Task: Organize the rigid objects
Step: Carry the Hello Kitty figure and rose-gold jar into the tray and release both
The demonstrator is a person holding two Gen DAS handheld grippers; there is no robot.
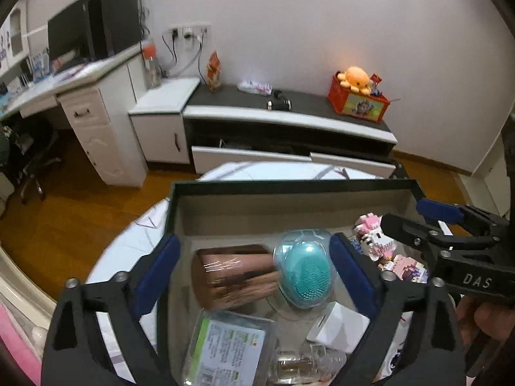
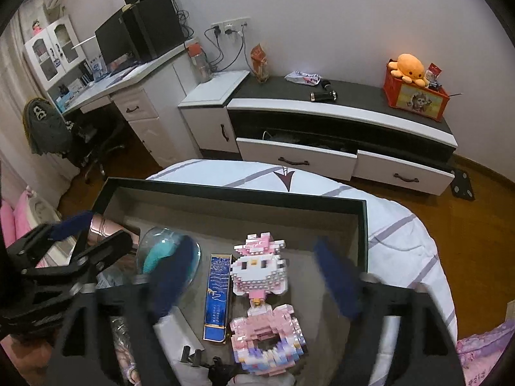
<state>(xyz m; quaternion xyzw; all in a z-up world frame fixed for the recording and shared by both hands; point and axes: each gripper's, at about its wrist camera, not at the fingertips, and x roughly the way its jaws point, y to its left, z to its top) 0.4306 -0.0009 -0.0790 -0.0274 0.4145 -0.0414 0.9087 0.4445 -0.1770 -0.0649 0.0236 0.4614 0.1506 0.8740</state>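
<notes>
Both of my grippers hang over the dark-rimmed box [image 2: 206,193] that sits on the bed's striped sheet [image 2: 396,241].

My left gripper [image 1: 254,267] stands wide, its blue pads apart with nothing pressed between them. Beneath it, toward the box's left side, lie the copper cup [image 1: 231,276] on its side and the teal brush in its clear case [image 1: 304,267], touching each other. Nearer me sit a labelled clear packet [image 1: 228,347] and a white block [image 1: 338,325].

My right gripper [image 2: 254,280] is also wide and grips nothing. Between its pads, on the box's right half, lies the pink-and-white brick figure [image 2: 260,267], with a second pink brick piece [image 2: 267,334] just below it, toward the near edge. A blue slim box [image 2: 219,296] lies just beside the figure, on its left.
</notes>
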